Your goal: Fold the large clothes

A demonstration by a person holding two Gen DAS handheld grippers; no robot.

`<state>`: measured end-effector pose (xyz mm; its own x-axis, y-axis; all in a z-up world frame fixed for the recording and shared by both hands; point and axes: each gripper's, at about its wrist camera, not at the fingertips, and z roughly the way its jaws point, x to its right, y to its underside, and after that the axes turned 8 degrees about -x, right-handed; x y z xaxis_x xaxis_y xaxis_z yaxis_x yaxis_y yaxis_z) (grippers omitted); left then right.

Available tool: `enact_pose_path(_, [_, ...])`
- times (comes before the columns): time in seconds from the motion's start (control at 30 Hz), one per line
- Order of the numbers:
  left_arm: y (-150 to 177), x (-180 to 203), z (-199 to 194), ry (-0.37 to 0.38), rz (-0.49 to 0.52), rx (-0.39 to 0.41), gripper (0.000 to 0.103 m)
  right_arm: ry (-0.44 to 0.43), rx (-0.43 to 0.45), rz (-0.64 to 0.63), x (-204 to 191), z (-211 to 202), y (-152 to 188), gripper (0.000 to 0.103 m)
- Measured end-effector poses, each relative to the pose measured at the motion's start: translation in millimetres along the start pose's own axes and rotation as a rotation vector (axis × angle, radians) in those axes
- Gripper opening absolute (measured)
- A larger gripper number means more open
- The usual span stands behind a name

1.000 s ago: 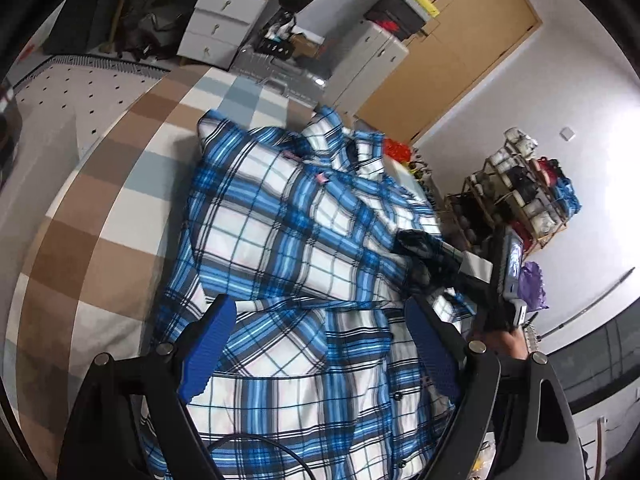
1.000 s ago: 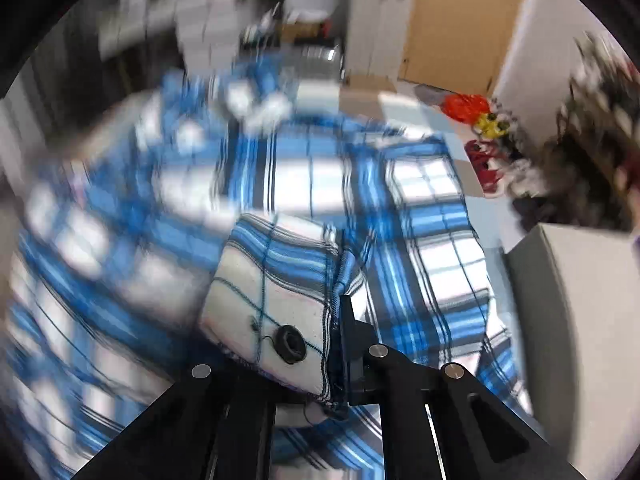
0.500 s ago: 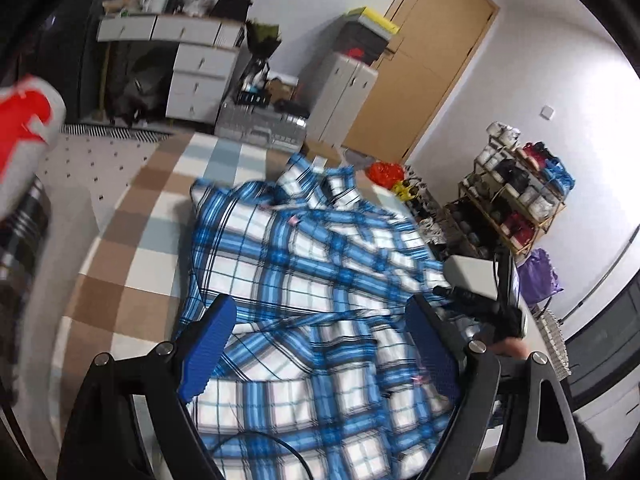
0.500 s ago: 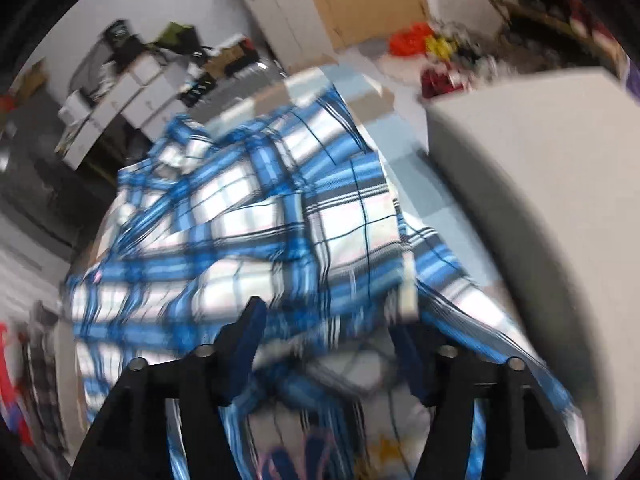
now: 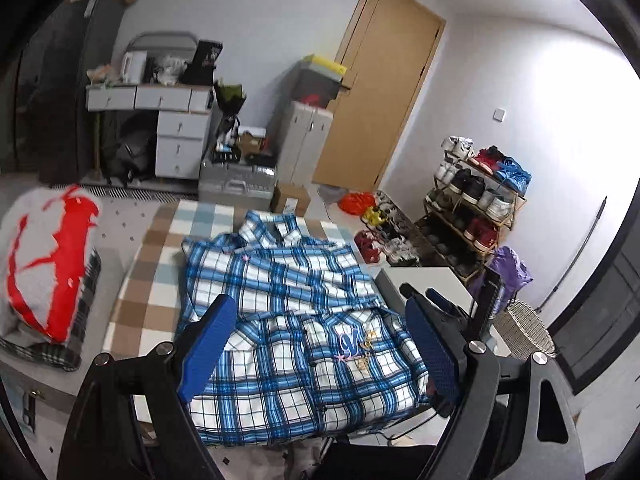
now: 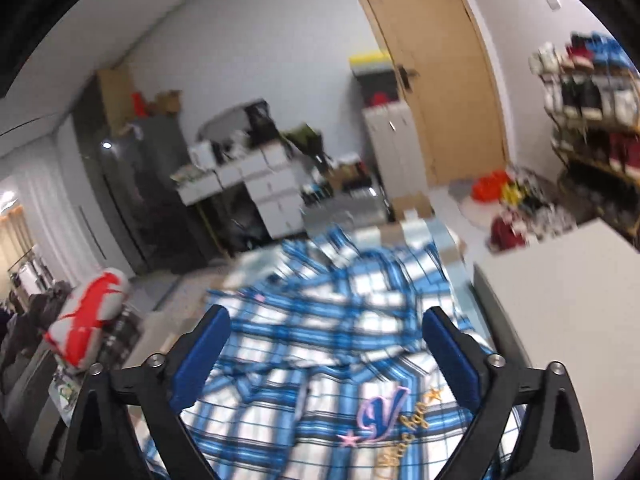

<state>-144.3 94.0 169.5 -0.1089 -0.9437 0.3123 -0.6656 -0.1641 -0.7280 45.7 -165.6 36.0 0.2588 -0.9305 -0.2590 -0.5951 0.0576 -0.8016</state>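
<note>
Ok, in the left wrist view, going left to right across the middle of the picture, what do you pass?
Grey-and-red folded garment → checked blanket → blue plaid shirt → white cabinet top → purple bag → wicker basket.

You are seeing one readable mark: a large embroidered "V" on the chest of the plaid shirt [image 5: 288, 332]. Gold script lettering under it is showing too blurred to read.

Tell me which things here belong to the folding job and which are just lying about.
Job: plaid shirt, left gripper, right gripper.
Lying about: shoe rack, red and grey bundle, wicker basket.
</note>
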Motion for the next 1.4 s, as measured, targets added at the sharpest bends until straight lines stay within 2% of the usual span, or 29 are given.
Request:
enact_pose_path(0.03, [0,1,2,-0.036,0.008,0.026,0.084,-0.002,0.022,-0.011,-8,-6,1,0.103])
enact_pose_path(0.13, [8,-9,26,-0.156,0.01,0.102,0.102,-0.011,0.051,-0.046,-27,-15,11,0.103])
enact_pose_path(0.23, [19,-26,61,-0.269,0.026,0.144,0.102,-0.027,0.064,-0.075,-43,-19,24,0.103])
enact_pose_path(0.33, [27,-53,109,-0.32,0.028,0.104,0.102,-0.053,0.09,-0.07,-49,-18,35,0.103])
enact_pose_path(0.47, [29,-83,148,-0.341,-0.004,0.118,0.102,-0.08,0.116,-0.067,-57,-3,39,0.103])
enact_pose_path(0.7, [14,-98,187,-0.362,0.026,0.134,0.102,-0.068,0.125,-0.097,-66,33,35,0.103])
enact_pose_path(0.87, [20,-88,197,-0.354,0.038,0.121,0.102,-0.066,0.08,-0.06,-53,63,44,0.103])
enact_pose_path(1.0, [25,-88,216,-0.353,0.056,0.056,0.102,-0.055,-0.005,-0.044,-40,84,51,0.103])
enact_pose_path(1.2, [27,-89,223,-0.312,0.052,-0.007,0.102,-0.042,-0.091,-0.109,-42,102,68,0.103])
enact_pose_path(1.33, [29,-85,225,-0.3,0.073,-0.03,0.102,0.002,-0.116,-0.161,-50,107,76,0.103])
enact_pose_path(1.4, [30,-85,227,-0.31,0.081,-0.043,0.102,0.0,-0.118,-0.145,-50,107,74,0.103])
